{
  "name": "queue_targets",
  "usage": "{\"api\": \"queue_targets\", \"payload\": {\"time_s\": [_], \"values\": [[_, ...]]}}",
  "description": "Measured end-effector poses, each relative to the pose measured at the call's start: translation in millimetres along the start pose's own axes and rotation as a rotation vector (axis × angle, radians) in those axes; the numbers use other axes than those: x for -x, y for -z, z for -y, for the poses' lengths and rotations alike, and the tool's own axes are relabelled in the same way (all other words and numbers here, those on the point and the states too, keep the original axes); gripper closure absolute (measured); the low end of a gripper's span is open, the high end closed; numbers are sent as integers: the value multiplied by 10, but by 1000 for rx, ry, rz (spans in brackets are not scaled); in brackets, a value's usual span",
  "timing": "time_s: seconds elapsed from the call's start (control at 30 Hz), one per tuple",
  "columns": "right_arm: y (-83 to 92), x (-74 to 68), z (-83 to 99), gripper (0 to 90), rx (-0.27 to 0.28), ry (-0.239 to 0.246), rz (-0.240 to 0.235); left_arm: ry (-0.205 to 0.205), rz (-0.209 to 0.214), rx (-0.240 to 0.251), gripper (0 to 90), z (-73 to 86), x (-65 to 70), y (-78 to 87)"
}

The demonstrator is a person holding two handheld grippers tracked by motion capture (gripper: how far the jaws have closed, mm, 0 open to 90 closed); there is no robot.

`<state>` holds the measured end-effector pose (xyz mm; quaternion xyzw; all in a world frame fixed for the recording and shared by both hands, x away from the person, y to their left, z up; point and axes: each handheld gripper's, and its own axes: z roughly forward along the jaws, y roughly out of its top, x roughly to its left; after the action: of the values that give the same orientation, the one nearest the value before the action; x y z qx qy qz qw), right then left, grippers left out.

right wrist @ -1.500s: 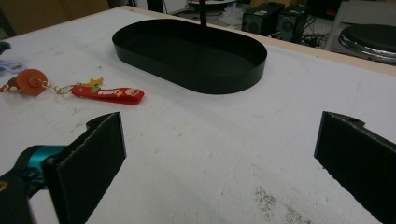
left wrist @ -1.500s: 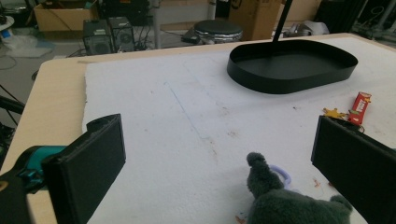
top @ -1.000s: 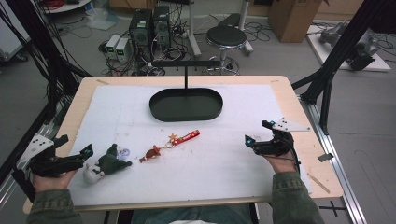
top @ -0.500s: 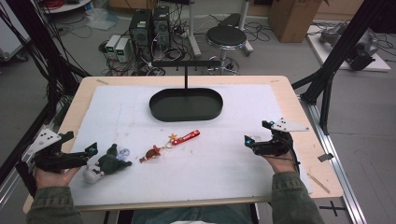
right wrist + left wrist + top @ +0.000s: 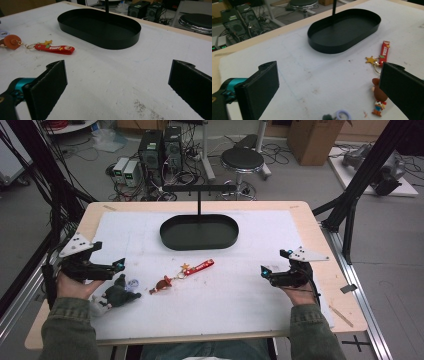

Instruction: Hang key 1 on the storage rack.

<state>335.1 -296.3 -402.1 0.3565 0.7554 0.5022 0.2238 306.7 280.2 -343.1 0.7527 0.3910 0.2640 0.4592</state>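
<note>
A black oval tray [image 5: 200, 246] with an upright T-shaped stand sits at the back middle of the white mat. In front of it lies a red strap keychain [image 5: 201, 266] joined to a small brown figure [image 5: 162, 283]. A dark green plush toy [image 5: 118, 295] lies at the front left with a purple ring [image 5: 133, 283] beside it. My left gripper [image 5: 118, 268] hovers open just above and left of the plush, holding nothing. My right gripper [image 5: 265, 272] is open at the right, low over bare mat. The left gripper view shows the tray [image 5: 332, 48], the strap [image 5: 384, 50] and the figure [image 5: 378, 95] beyond the parted jaws.
The wooden table edge [image 5: 310, 220] frames the mat. Black frame legs [image 5: 350, 205] stand at the table's right and cables hang at the left. On the floor behind are computers [image 5: 160, 150] and a stool [image 5: 242, 157]. The right gripper view shows the tray [image 5: 117, 43] and strap [image 5: 55, 48].
My left gripper has lifted off the table's front left and moved forward, to just above the plush. The right gripper has barely moved.
</note>
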Motion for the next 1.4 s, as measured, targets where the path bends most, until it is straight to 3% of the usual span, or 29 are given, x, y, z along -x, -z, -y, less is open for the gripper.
{"api": "queue_targets", "payload": {"time_s": [0.13, 0.33, 0.43, 0.53, 0.6, 0.63, 0.8, 0.9, 1.4], "values": [[-4, -1, 3, 12, -6, 8, -3, 24, 91, -22, 34, -139, 60, -184], [-23, -29, 9, 12, -27, 35, 2, -17, 108, -33, 34, -301, 150, -372], [-24, -23, 9, 12, -26, 33, 2, -49, 127, -57, 34, -384, 221, -491], [-12, -10, 7, 12, -20, 35, 12, -76, 180, -103, 34, -447, 309, -680], [-4, -7, 5, 12, -15, 33, 18, -106, 203, -144, 34, -467, 386, -807], [-3, -8, 5, 11, -15, 32, 18, -141, 215, -183, 34, -480, 471, -914], [-6, -5, 6, 12, -18, 35, 19, -169, 238, -209, 34, -507, 589, -1056], [-10, -7, 7, 12, -22, 30, 19, -154, 255, -212, 34, -515, 639, -1171], [5, 25, 9, 12, -18, 23, 24, -221, 311, -307, 34, -600, 926, -1582]]}}
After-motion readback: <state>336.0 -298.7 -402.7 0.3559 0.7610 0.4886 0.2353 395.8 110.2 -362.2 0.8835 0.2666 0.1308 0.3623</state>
